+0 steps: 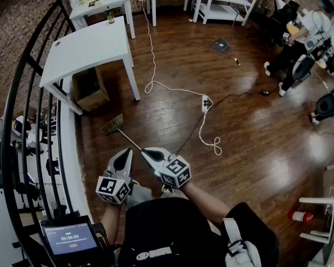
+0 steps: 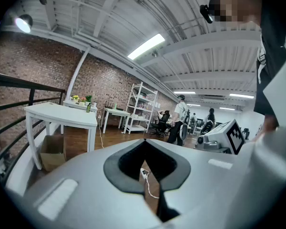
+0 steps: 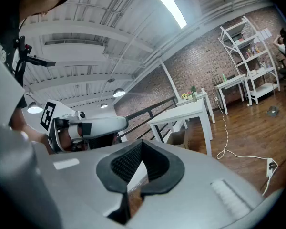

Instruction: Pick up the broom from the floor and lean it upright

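The broom lies on the wooden floor; its straw head is near the white table's leg, and its thin handle runs toward me and disappears under my right gripper. Both grippers hover side by side just in front of my body, pointing out over the floor. My left gripper is shut with nothing in it, its tip just left of the handle's near end. My right gripper is also shut and empty, above that end of the handle. The left gripper view and right gripper view show closed jaws with only floor beyond.
A white table stands left of the broom, with a cardboard box under it. A black railing runs along the left. A white power strip and its cable cross the floor ahead. People sit at desks far right.
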A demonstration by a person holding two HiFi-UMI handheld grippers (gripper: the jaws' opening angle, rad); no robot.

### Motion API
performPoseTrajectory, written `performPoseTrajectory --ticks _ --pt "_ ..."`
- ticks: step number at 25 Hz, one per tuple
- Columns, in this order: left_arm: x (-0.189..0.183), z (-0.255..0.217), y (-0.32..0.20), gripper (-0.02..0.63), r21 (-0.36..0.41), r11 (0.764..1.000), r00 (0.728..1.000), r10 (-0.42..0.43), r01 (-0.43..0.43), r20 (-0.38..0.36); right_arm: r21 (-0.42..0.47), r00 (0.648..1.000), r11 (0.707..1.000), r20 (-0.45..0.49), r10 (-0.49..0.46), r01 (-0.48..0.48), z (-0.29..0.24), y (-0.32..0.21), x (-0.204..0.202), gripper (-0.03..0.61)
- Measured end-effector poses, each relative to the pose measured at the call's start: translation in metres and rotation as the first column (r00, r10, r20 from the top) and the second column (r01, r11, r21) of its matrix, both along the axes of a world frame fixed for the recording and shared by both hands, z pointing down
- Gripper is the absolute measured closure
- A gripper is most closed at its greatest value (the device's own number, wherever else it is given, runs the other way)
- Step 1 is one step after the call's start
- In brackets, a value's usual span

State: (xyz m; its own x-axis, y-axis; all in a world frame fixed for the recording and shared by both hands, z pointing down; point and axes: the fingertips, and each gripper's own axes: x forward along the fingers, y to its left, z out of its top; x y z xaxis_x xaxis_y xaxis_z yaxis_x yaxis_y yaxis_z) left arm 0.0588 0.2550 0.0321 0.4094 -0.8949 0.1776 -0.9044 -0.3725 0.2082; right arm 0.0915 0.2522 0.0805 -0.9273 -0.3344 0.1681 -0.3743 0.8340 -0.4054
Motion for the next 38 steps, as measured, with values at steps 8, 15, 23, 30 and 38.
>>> performPoseTrajectory --ticks 8,15,23,30,38 --pt "-0.025 0.1 -0.037 0.6 -0.357 0.91 0.953 0.273 -0.211 0.133 -0.133 0.995 0.99 -0.097 0.038 -0.051 0.044 -0.038 0.001 0.575" --pt "-0.039 0.183 -0.083 0.6 -0.463 0.733 0.72 0.647 -0.498 0.25 -0.143 0.965 0.978 -0.237 0.115 -0.152 0.067 -0.062 -0.016 0.575" --pt "-0.098 0.329 -0.139 0.473 -0.622 0.49 0.513 0.843 -0.61 0.161 -0.233 0.921 0.949 -0.372 0.116 -0.213 0.141 -0.103 -0.066 0.575" --pt "-0.101 0.442 -0.145 0.387 -0.743 0.343 0.249 0.938 -0.575 0.24 -0.278 0.909 0.923 -0.393 0.142 -0.264 0.208 -0.099 -0.054 0.574" --pt "-0.077 0.62 -0.13 0.344 -0.837 0.219 0.141 0.975 -0.502 0.171 -0.395 0.905 0.887 -0.42 0.059 -0.241 0.416 -0.112 -0.019 0.574"
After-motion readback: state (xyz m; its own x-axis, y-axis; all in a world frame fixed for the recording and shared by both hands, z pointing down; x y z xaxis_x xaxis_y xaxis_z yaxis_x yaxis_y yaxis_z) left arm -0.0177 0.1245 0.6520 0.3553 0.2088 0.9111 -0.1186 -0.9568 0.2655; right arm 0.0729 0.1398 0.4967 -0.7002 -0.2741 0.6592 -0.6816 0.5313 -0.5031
